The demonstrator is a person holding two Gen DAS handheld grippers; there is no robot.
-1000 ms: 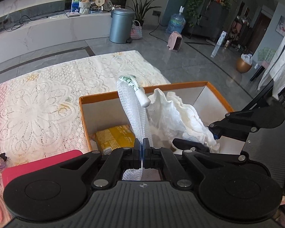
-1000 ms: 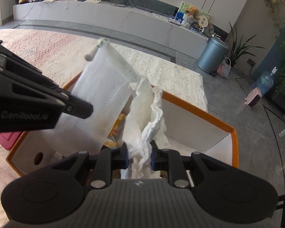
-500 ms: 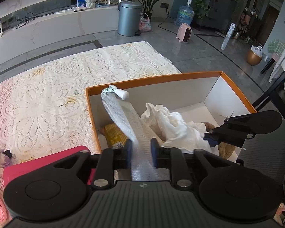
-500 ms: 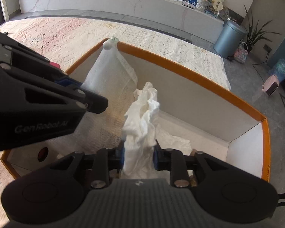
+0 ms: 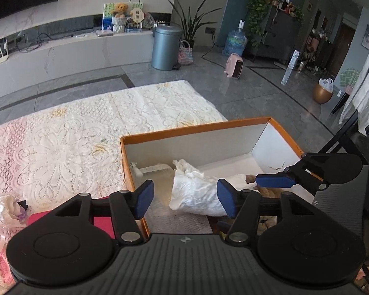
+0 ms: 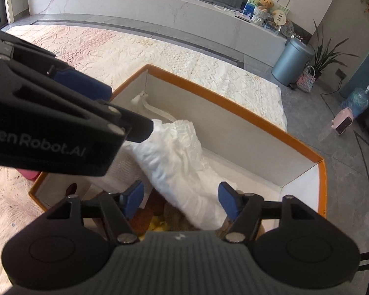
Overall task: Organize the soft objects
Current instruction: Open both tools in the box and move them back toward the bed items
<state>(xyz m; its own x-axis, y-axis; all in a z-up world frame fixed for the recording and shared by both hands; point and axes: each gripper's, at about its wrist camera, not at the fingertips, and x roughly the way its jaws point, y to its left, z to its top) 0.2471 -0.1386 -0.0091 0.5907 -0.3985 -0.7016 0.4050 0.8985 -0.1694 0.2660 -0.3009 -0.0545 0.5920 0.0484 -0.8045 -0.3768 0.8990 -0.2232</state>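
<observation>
An orange-rimmed white box [image 5: 196, 127] [image 6: 236, 103] stands on the lace cloth. A crumpled white cloth [image 5: 196, 189] [image 6: 179, 162] lies inside it. A white mesh bag [image 5: 174, 218] with a white cap [image 5: 135, 168] [image 6: 137, 99] lies flat on the box floor at the left. My left gripper [image 5: 184, 196] is open over the box's near left corner, holding nothing. My right gripper [image 6: 180, 200] is open just above the white cloth, holding nothing; it also shows in the left wrist view [image 5: 275, 180].
A pink flat object [image 5: 61, 218] and a small white plush [image 5: 7, 206] lie left of the box on the lace cloth [image 5: 61, 147]. Yellow and brown items [image 6: 160, 223] lie in the box's near end. Grey floor and a bin [image 5: 166, 46] lie beyond.
Both grippers opened. The mesh bag dropped from my left gripper and the white cloth from my right; both now lie in the box.
</observation>
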